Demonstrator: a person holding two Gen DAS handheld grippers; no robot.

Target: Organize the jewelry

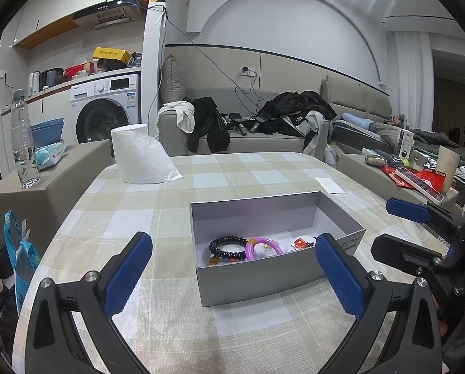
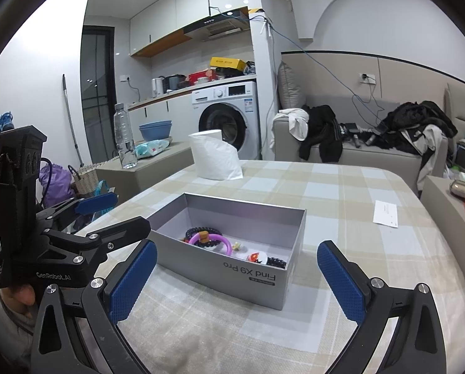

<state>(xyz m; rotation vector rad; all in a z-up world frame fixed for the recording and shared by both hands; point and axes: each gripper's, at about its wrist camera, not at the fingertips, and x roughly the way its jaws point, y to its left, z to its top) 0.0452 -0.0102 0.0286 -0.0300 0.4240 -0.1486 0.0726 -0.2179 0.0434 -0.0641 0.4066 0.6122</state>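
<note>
Both tools spread apart, empty: left tool (image 1: pixel 232 280), right tool (image 2: pixel 237 283), hovering near grey box (image 1: pixel 257 275) on worktop (image 2: pixel 357 187). Jewelry inside: black bead bracelet (image 1: pixel 227 247), purple ring (image 1: pixel 263 246). Risk: your pad catches box wall, light box slides or tips. Open room far and right; tissue roll (image 1: pixel 139 155) far left.

Left hand-held gripper (image 1: pixel 234 275): matte black frame, two angled arms, each tipped with a blue pad of fine knurled texture. Silver round screw heads at the arm joints. Seen from the right wrist view (image 2: pixel 104 215), its black body carries white "GenRobot.AI" lettering and a tall black block on top with round ports. Bare fingertip skin (image 2: pixel 22 296) shows under the body.

Right hand-held gripper (image 2: pixel 237 279): same build, black arms, blue textured pads, silver screws.
</note>
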